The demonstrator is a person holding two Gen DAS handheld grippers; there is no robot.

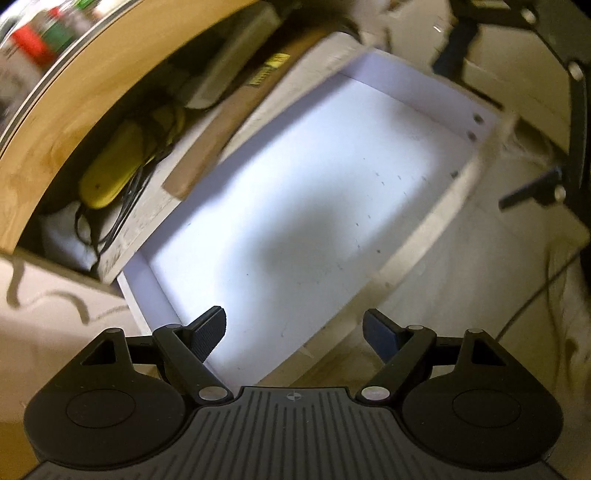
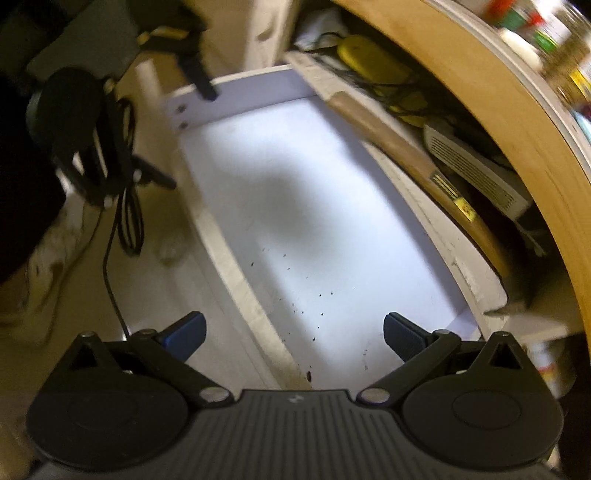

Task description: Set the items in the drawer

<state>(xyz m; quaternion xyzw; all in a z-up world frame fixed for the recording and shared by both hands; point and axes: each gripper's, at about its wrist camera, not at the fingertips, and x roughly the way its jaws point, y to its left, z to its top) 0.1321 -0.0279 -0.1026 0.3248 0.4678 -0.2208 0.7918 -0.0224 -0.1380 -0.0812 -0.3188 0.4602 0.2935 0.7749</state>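
A white drawer (image 1: 314, 177) stands pulled out under a wooden tabletop, and only a few dark specks show on its floor (image 2: 314, 192). My left gripper (image 1: 295, 325) hangs open above the drawer's near side with nothing between its fingers. My right gripper (image 2: 293, 325) is also open and holds nothing, over the drawer's front rim. Each gripper shows in the other's view: the right gripper (image 1: 471, 134) stands open at the drawer's far corner, and the left gripper (image 2: 192, 140) stands open at the upper left.
The curved wooden tabletop edge (image 1: 66, 122) overhangs the drawer's back. Under it lie a yellow object (image 1: 110, 173), dark cables, a white vented box (image 2: 476, 173) and a brown strip with a yellow label (image 1: 229, 110). Blurred coloured items (image 2: 535, 29) sit on the tabletop. A black cable (image 2: 110, 266) trails over the floor.
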